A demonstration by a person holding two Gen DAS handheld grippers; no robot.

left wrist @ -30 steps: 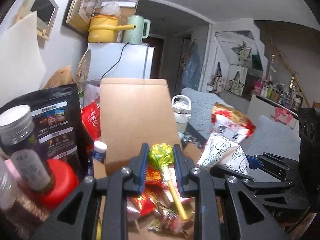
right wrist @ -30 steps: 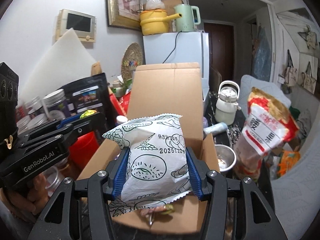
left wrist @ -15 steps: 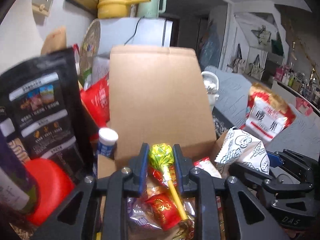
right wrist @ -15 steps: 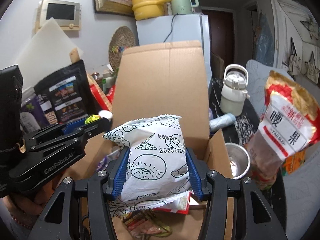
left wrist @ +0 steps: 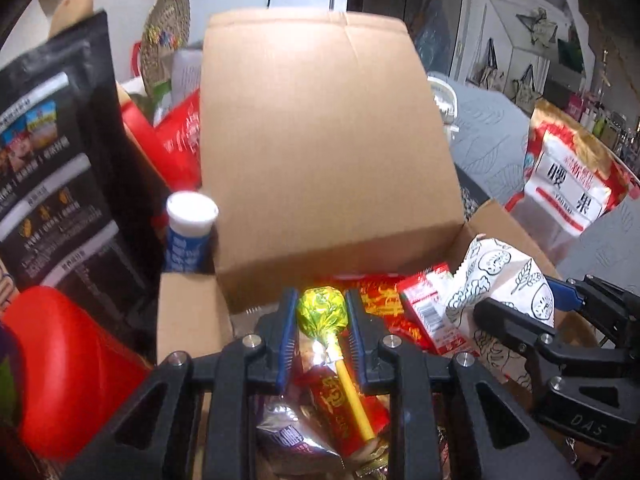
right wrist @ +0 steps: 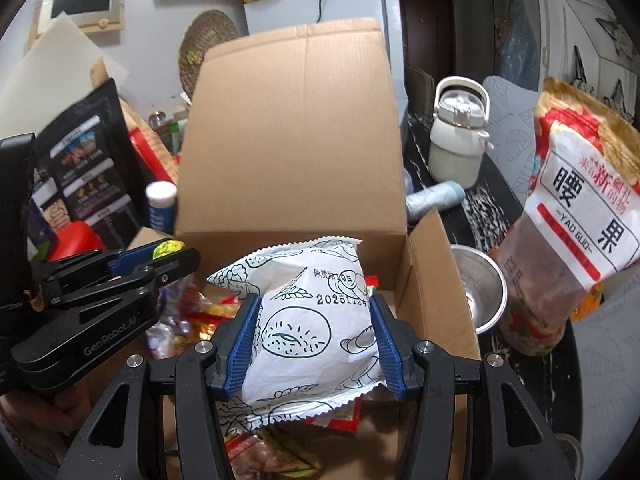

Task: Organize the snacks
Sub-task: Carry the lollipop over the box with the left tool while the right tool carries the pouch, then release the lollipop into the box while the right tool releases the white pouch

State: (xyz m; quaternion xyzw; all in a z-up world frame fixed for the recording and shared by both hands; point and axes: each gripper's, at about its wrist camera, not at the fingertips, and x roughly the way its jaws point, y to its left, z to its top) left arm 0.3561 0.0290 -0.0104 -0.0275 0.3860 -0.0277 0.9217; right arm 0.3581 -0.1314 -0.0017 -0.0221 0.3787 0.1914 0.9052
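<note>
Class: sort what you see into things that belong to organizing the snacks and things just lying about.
Job: green-wrapped lollipop with yellow stick in left gripper; white printed snack packet in right gripper; open cardboard box.

Lying about: white kettle; steel bowl; black pouch.

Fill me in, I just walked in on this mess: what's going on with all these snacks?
A person with a gripper in each hand is packing snacks into an open cardboard box. The left gripper has its jaws shut on a green-wrapped lollipop, held over the box. The right gripper clamps a white snack bag printed with line drawings, also above the box. Red-wrapped snacks already lie inside. Neither item is released yet.
</note>
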